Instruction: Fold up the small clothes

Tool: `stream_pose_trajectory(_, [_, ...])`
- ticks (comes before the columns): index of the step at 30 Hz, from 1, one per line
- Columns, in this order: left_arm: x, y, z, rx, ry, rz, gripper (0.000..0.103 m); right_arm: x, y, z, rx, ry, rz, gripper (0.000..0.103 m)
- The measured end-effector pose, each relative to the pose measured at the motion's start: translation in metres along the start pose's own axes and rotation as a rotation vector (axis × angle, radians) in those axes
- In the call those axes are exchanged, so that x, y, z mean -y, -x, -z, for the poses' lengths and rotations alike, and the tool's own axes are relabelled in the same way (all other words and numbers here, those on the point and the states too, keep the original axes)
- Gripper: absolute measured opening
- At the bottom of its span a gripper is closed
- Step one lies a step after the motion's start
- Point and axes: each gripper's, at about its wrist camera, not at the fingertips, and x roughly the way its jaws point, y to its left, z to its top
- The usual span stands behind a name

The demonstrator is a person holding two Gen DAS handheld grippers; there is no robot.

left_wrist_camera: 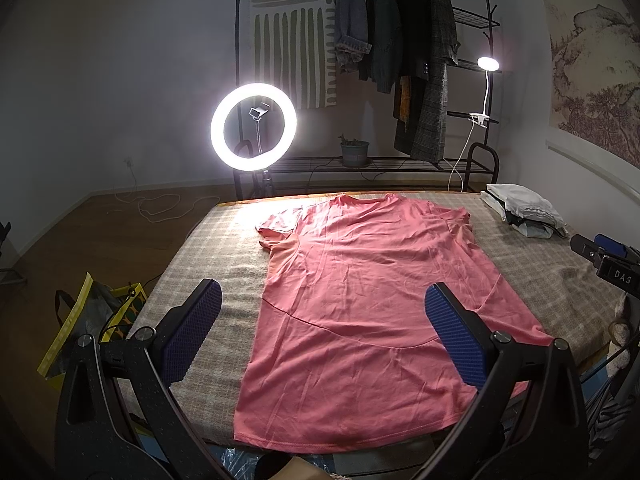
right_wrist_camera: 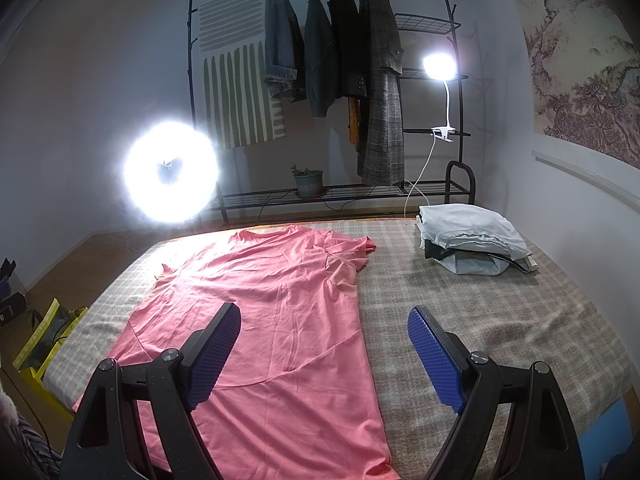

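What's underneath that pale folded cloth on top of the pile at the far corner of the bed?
Under the pale folded cloth lie a dark garment and a light grey-blue one, stacked on the checked beige bedcover. Anything deeper in the pile is covered.

2 wrist views from near bed edge, facing rack wall, sharing pink shirt (left_wrist_camera: 360, 300)

Both my grippers are just hanging in the air right now, holding nothing. My left gripper (left_wrist_camera: 323, 332) has its jaws spread wide, blue ridged pads (left_wrist_camera: 454, 336) facing each other across the gap, pointed forward and tilted down a bit. My right gripper (right_wrist_camera: 325, 356) is the same deal: jaws wide apart, nothing between them. You can catch its black body at the right edge of the left wrist view.
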Motion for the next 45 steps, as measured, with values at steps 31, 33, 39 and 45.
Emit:
stream_pose_trajectory(31, [-0.064, -0.049, 0.047, -0.204, 0.193, -0.051, 0.098, -0.075, -0.05, -0.03, -0.07, 0.006, -0.047, 0.087])
stream_pose_trajectory(33, [-0.072, -0.054, 0.057, -0.241, 0.233, -0.051, 0.096, -0.083, -0.057, -0.033, -0.08, 0.022, -0.05, 0.087])
stream_pose_trajectory(39, [-0.096, -0.071, 0.079, -0.322, 0.343, -0.052, 0.087, -0.104, -0.08, -0.05, -0.104, 0.084, -0.057, 0.087])
stream_pose_trajectory(45, [-0.11, -0.087, 0.1, -0.398, 0.404, -0.047, 0.085, -0.137, -0.102, -0.076, -0.079, 0.194, -0.075, 0.087])
